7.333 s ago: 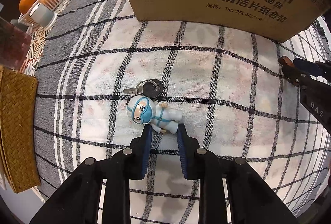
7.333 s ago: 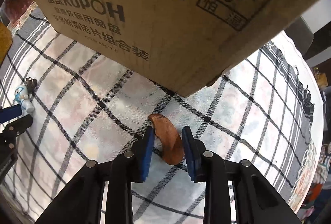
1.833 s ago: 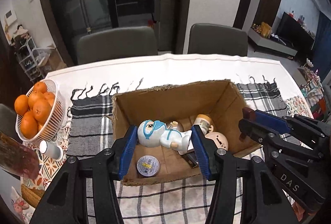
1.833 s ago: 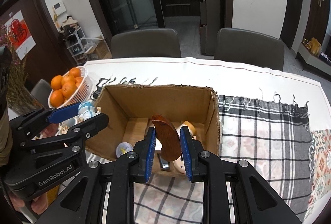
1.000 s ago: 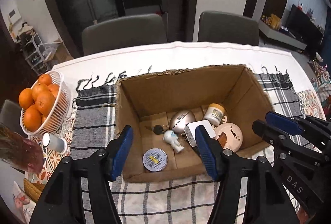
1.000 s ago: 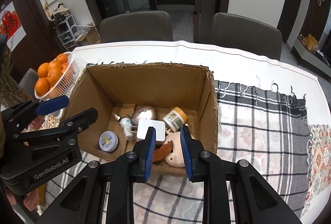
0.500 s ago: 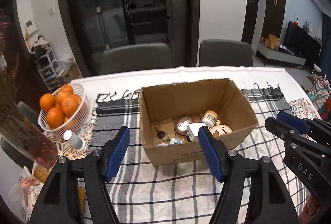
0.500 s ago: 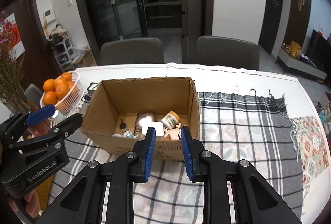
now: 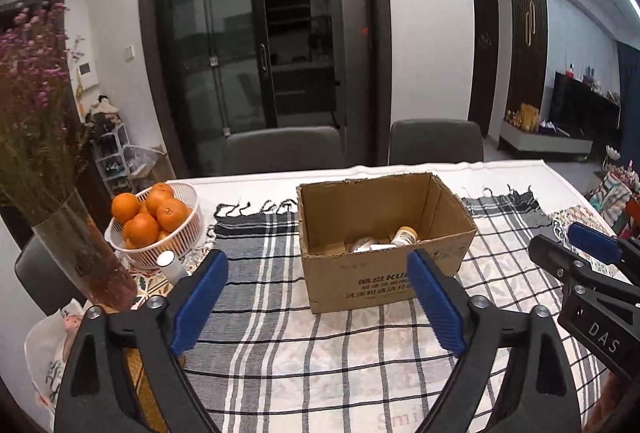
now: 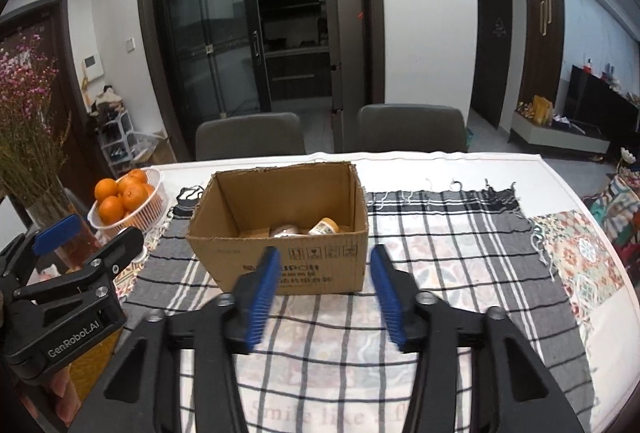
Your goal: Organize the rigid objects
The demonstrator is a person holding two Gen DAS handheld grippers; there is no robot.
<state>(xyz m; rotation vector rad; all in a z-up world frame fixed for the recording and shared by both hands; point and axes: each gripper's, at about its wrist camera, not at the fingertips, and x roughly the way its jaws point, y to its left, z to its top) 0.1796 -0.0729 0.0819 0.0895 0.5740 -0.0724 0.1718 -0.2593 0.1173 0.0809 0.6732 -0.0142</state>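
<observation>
Cardboard box [image 10: 280, 233] sits open-topped in the middle of the checked cloth [image 10: 440, 253] on the dining table, printed side toward the two grippers. Peering over its near wall I can make out only a little of what lies inside: a small jar with a tan lid [image 10: 325, 225] leaning toward the right, and a rounded pale thing [image 10: 285, 231] beside it; the rest of the floor is hidden by the cardboard. No loose object shows on the cloth around the box.

Both tools are held back from it and above the table. The left gripper [image 9: 316, 299] has its blue pads spread very wide, nothing between them, the box framed in the gap. The right gripper [image 10: 326, 291] is parted too, somewhat less so, and likewise carries nothing; its pads look slightly blurred.

To the left, well apart from the box, stand a white basket of oranges [image 9: 154, 221], a small white bottle [image 9: 170, 265] just in front of it, and a glass vase of dried purple flowers [image 9: 60, 225]. Two grey chairs face us across the table.

My reading is that the sorting is at or close to its end: the items are in the box and both claws are free. If anything remains, the next move calls for scanning the table for a stray piece, then coming down over it with the jaws already apart. The bottle by the basket may not belong to the job; I can't say.
</observation>
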